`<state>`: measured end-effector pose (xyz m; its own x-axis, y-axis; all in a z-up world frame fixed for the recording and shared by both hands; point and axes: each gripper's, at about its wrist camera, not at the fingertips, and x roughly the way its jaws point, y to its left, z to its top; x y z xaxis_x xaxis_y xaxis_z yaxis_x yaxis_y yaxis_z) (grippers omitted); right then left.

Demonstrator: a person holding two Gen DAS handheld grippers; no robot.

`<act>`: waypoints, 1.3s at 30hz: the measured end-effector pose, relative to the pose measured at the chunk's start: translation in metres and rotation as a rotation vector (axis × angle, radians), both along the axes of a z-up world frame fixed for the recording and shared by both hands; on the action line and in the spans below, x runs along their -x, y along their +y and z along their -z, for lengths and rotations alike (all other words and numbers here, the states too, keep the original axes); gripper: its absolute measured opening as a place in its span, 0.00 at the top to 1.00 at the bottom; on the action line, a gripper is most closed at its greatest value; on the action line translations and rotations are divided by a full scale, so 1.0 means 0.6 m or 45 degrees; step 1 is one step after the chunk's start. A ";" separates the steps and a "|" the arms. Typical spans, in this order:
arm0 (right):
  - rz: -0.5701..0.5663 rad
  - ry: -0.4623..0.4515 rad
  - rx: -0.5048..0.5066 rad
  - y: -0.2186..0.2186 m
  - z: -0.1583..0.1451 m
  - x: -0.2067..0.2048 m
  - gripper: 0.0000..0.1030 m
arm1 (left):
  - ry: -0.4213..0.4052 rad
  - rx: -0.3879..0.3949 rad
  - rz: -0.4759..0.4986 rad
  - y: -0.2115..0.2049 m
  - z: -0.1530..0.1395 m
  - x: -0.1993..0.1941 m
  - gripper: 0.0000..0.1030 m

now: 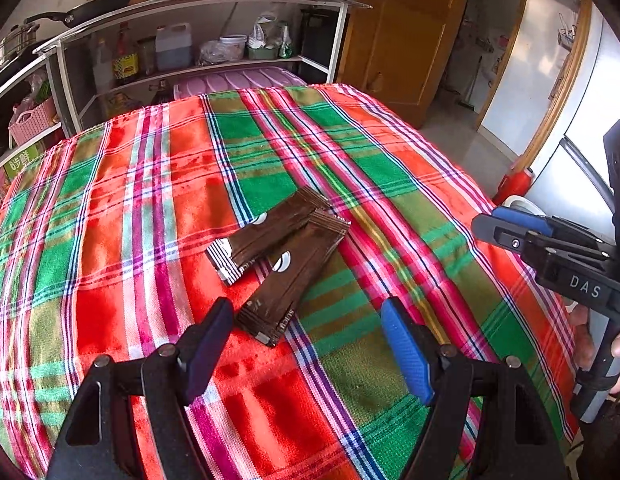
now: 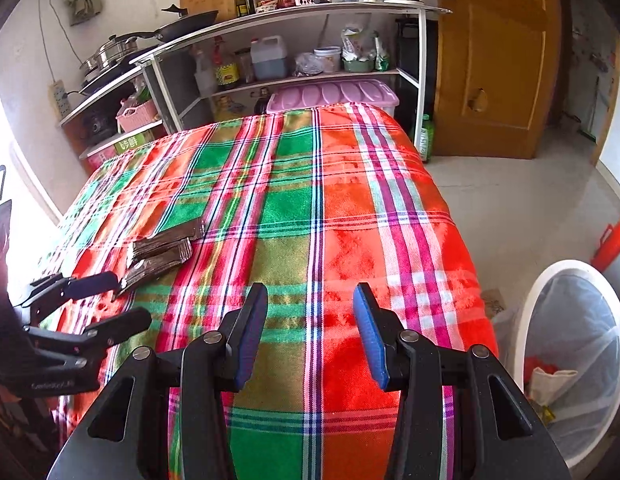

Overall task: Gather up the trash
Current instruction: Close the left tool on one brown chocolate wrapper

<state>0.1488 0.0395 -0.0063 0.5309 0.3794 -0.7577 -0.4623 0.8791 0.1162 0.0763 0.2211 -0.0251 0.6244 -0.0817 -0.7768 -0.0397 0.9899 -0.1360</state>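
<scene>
Two brown snack wrappers lie overlapped on the plaid tablecloth (image 1: 150,208), one (image 1: 266,236) partly over the other (image 1: 294,276). In the right wrist view the same wrappers (image 2: 166,248) lie at the table's left side. My left gripper (image 1: 306,312) is open just short of the nearer wrapper, with nothing between its fingers; from the right wrist it appears as the left gripper (image 2: 130,298), tips close to the wrappers. My right gripper (image 2: 310,292) is open and empty over the cloth (image 2: 350,220), and appears at the right edge as the right gripper (image 1: 486,219).
A white trash bin (image 2: 530,320) with a clear liner and some rubbish stands on the floor right of the table. Behind the table are a kitchen shelf (image 2: 294,76) with bottles and pans and a pink storage box (image 2: 334,94). A wooden door (image 2: 494,60) stands at the back right.
</scene>
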 end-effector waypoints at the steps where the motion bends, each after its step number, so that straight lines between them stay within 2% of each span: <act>1: 0.002 0.000 -0.001 0.000 0.000 -0.002 0.56 | -0.012 -0.047 -0.026 -0.001 -0.004 -0.004 0.24; 3: 0.004 0.004 0.001 -0.001 0.000 -0.004 0.56 | -0.023 -0.109 -0.056 -0.002 -0.006 -0.017 0.24; 5: -0.002 0.007 -0.003 0.000 0.001 -0.005 0.56 | 0.006 -0.082 -0.044 0.001 0.001 -0.034 0.24; 8: -0.010 0.008 -0.002 0.002 0.001 -0.004 0.56 | 0.021 -0.148 -0.040 -0.004 0.009 -0.049 0.24; 13: -0.014 0.009 0.006 0.005 0.003 -0.006 0.56 | 0.034 -0.140 -0.010 -0.009 0.012 -0.057 0.25; 16: -0.014 0.010 0.008 0.007 0.004 -0.008 0.56 | 0.030 -0.141 0.006 -0.013 0.014 -0.057 0.31; 21: -0.004 0.015 0.004 0.009 0.005 -0.013 0.56 | 0.025 -0.138 0.014 -0.018 0.010 -0.056 0.54; 29: -0.015 0.019 0.007 0.017 0.008 -0.017 0.56 | 0.029 -0.146 -0.002 -0.010 0.008 -0.042 0.77; 39: -0.029 0.015 0.023 0.038 0.011 -0.013 0.56 | 0.031 -0.134 -0.039 0.027 0.010 0.005 0.78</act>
<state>0.1567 0.0622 -0.0130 0.5131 0.3772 -0.7710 -0.4806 0.8705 0.1061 0.0732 0.2375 -0.0309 0.6064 0.0201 -0.7949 -0.0722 0.9969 -0.0299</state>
